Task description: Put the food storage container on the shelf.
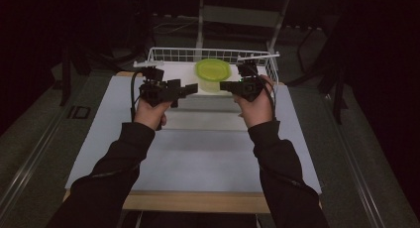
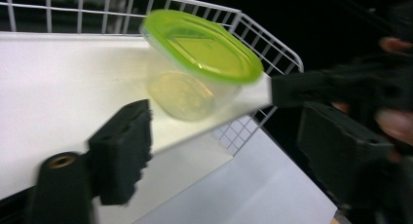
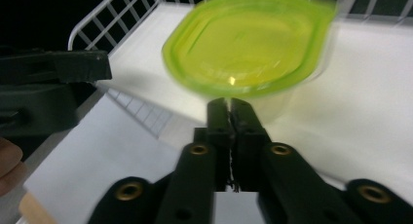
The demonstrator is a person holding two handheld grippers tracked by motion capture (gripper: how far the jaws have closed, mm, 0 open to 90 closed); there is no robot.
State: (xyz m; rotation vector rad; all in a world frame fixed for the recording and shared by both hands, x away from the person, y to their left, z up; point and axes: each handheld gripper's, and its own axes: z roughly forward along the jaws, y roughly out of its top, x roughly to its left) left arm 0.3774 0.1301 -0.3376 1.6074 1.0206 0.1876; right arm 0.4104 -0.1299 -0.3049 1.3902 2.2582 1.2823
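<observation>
Left tongs (image 1: 190, 89) spread apart, clamped on nothing, aimed rightward. Between both tongs, slightly ahead: clear tub (image 1: 212, 84) under lime lid (image 1: 213, 69), seated in white wire basket (image 1: 208, 54) at far end of bench (image 1: 198, 153). Right tongs (image 1: 223, 85) pressed together, empty, tips just short of tub's near wall. Likely hazards: closed tips nudging light tub backward against basket mesh; lid popping if squeezed unevenly from both sides.

The high view looks forward and down from above the person's side. Both gripper views sit low and close, looking along their jaws at the green-lidded container (image 1: 213, 75) (image 2: 199, 63) (image 3: 246, 51), at twelve o'clock in the wire basket (image 1: 208, 53) (image 2: 272, 36) (image 3: 104, 14).
</observation>
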